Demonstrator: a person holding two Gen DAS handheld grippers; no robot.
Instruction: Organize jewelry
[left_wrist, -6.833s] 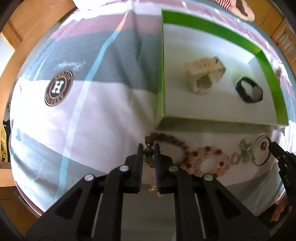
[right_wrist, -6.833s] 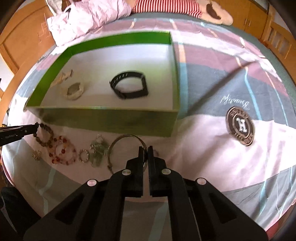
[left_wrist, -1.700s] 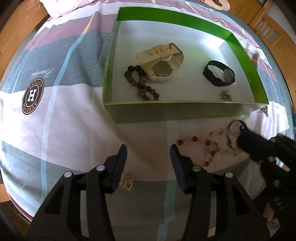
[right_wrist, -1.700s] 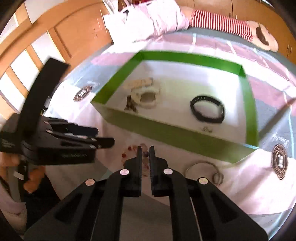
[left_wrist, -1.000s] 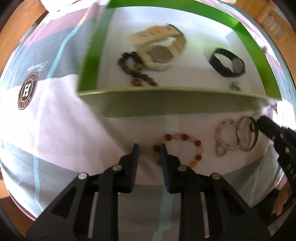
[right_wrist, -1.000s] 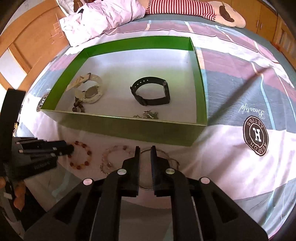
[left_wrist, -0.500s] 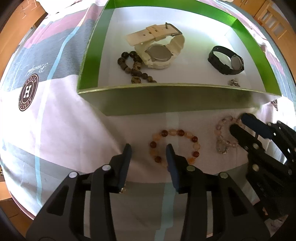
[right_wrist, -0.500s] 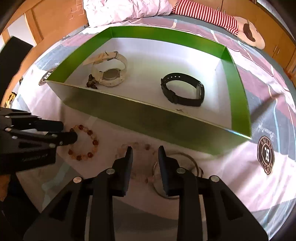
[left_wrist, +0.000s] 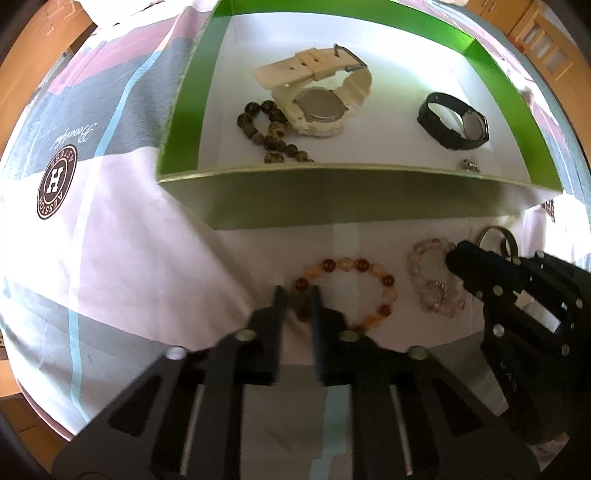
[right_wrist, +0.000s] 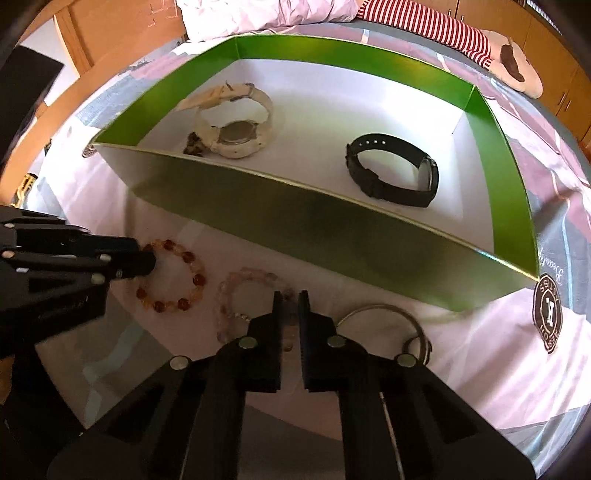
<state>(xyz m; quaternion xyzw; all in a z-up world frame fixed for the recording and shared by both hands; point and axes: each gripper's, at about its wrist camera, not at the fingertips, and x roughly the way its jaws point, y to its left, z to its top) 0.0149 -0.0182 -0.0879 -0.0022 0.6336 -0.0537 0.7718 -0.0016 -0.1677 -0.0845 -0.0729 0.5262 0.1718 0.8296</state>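
Left claw (left_wrist: 297, 295) pinching amber bracelet (left_wrist: 347, 291); green box (left_wrist: 354, 199) wall just beyond

Bedsheet (left_wrist: 110, 229) carries a round brown emblem (left_wrist: 56, 181), a large "H" at centre; ring lettering and adjacent cursive script unreadable.

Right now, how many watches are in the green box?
2. The cream watch lies at the box's left side beside the dark bead bracelet; the black watch lies toward the right side. The near wall could hide something small.
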